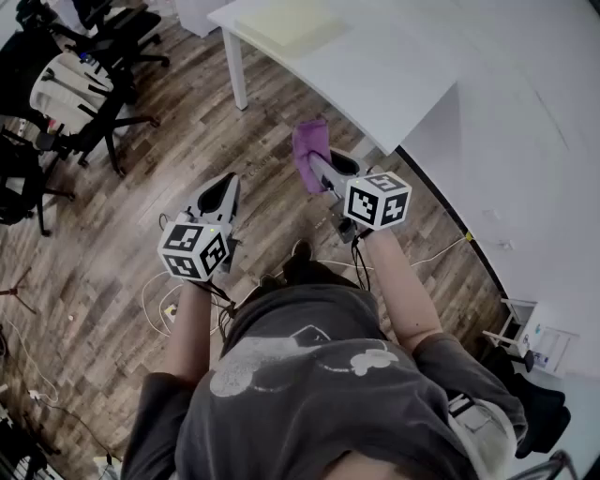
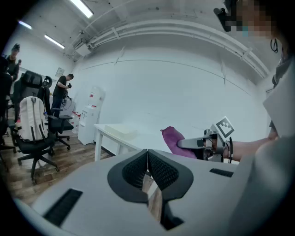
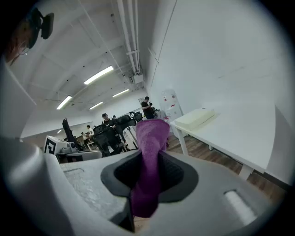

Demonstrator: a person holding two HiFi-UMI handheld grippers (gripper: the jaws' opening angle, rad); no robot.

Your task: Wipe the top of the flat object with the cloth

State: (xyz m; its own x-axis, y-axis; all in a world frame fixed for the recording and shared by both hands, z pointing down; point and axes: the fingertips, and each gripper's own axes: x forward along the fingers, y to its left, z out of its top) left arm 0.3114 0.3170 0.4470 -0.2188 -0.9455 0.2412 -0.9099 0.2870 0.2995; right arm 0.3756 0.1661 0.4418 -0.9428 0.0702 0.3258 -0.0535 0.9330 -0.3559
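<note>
Wooden floor (image 1: 141, 169) is seen below both arms, and a white tabletop (image 1: 394, 75) stands ahead. On it a pale flat object (image 1: 286, 23) is laid, partly cut off by the upper edge of the head view. The purple cloth (image 3: 148, 138) is gripped by the right tongs (image 3: 148, 159). Its long axis runs along them, its free end is pointed toward the tabletop, and its lower end is hidden inside them. The left tongs (image 2: 147, 154) are pressed together with nothing held.
</note>
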